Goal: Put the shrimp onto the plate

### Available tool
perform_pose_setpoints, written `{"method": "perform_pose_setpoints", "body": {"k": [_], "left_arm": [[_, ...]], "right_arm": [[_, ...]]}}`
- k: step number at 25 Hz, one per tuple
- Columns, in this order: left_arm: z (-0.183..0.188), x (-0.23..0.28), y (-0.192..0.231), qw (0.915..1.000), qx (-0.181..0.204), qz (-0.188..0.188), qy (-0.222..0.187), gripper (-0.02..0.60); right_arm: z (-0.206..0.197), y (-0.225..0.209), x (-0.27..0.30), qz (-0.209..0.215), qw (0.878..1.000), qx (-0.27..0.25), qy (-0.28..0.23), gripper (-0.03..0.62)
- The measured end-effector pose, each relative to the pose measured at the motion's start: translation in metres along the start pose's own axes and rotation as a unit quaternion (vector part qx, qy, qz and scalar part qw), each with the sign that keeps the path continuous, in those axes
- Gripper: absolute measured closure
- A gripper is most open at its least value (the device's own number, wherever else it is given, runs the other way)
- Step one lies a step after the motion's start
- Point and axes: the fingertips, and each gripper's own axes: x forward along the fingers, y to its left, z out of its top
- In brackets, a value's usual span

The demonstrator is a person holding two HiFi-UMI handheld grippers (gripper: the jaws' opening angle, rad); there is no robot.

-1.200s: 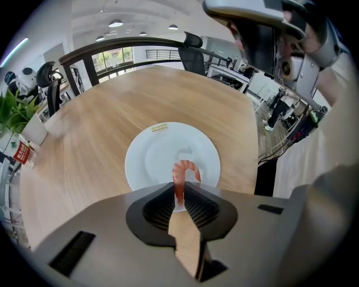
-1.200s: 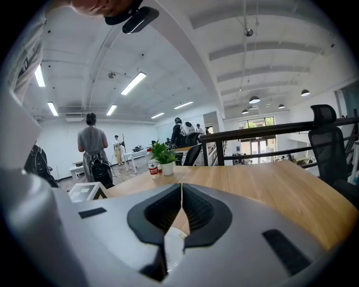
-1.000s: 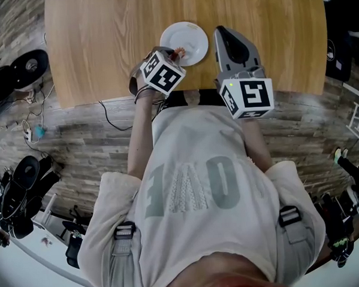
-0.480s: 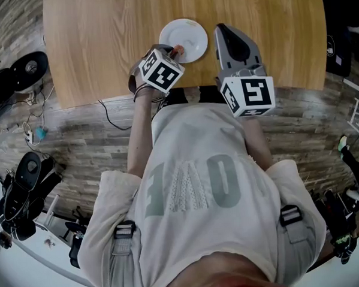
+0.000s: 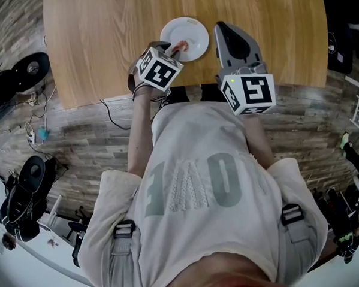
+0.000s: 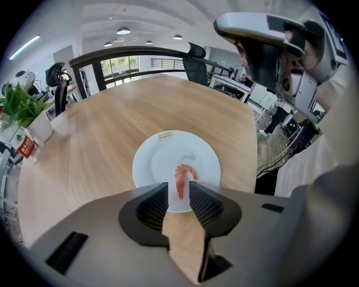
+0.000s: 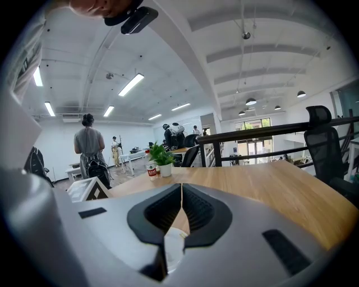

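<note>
Inspected wooden table [image 5: 102, 42]: light grain, flat top, rounded near corners, standing on plank floor [image 5: 77, 133]. Found one item lying directly on top for certain: round white plate [image 5: 193, 30], at 6 o'clock of tabletop (person's side taken as 6), just inside near edge, sitting flat, small yellow mark on far rim. Noted potted plant [image 6: 19, 109] + red-label bottle [image 6: 25, 147] at 9 o'clock in left gripper view, beside table edge; cannot tell whether on this table.

Tabletop [image 5: 96, 48] open left of plate [image 5: 195, 32]; right gripper [image 5: 223, 31] crowds plate's right side.
</note>
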Motion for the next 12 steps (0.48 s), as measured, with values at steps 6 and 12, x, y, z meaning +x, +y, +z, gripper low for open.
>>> {"method": "perform_pose_setpoints", "body": {"k": [6, 12], "left_arm": [[0.019, -0.016, 0.006, 0.9989, -0.009, 0.014, -0.043, 0.466], [0.068, -0.057, 0.021, 0.9892, 0.007, 0.069, -0.129, 0.53]], "right_arm": [[0.005, 0.002, -0.001, 0.0, 1.0, -0.005, -0.005, 0.572], [0.027, 0.002, 0.0, -0.001, 0.999, -0.027, -0.03, 0.572]]}}
